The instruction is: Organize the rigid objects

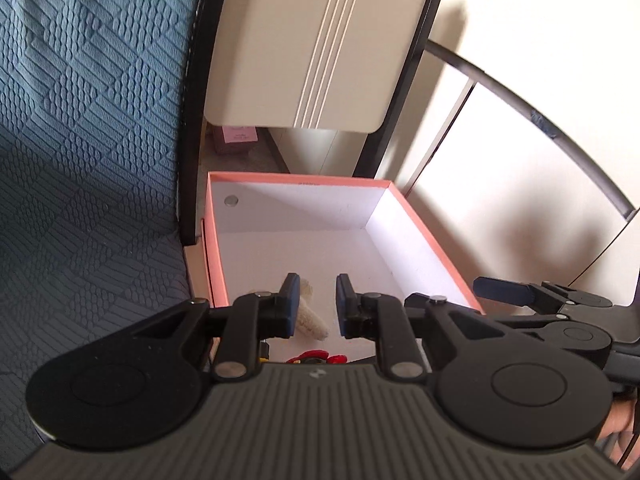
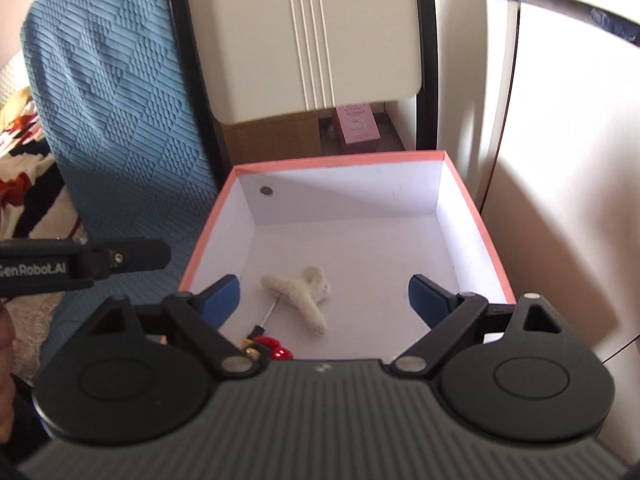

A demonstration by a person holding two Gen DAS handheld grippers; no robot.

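"GenRobot.AI" marks left claw [image 2: 160, 254] beside pink box [image 2: 476, 216].

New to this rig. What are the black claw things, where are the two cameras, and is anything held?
No robot arm here: a person carries a handheld two-finger gripper in each hand, each with a fisheye camera looking forward along its fingers. One picture is from the left gripper, whose blue-padded jaws stand close together with nothing between them. The other is from the right gripper, jaws wide and empty. Each gripper shows at the edge of the other's view. Both hover over an open pink-rimmed cardboard box with a white inside. In it lie a white branching coral-like piece, a small thin-shafted tool and a red object, partly hidden. Nothing is held.
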